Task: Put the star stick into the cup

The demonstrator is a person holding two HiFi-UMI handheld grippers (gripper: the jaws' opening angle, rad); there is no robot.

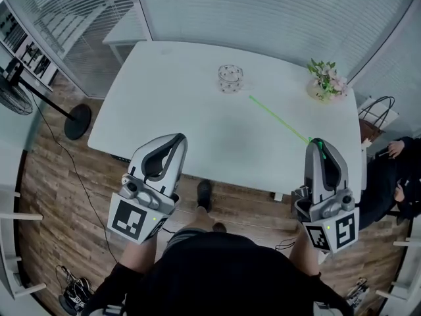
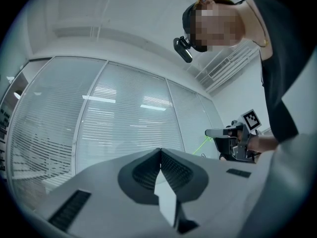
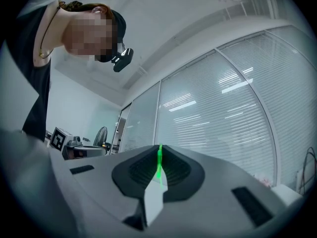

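The right gripper [image 1: 318, 143], lower right, is clamped on the near end of the thin green stick [image 1: 279, 119], which slants up-left toward the cup [image 1: 230, 78] at upper centre; the left gripper [image 1: 176, 142] is closed and empty; the stick is judged light and whippy, so an end grip suits it.

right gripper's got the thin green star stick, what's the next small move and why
Probably carry the right gripper forward and left, so the thin green star stick clamped in its jaws gets its far tip over the clear patterned glass cup. In the head view that tip points toward the cup but stops short, to its near right.
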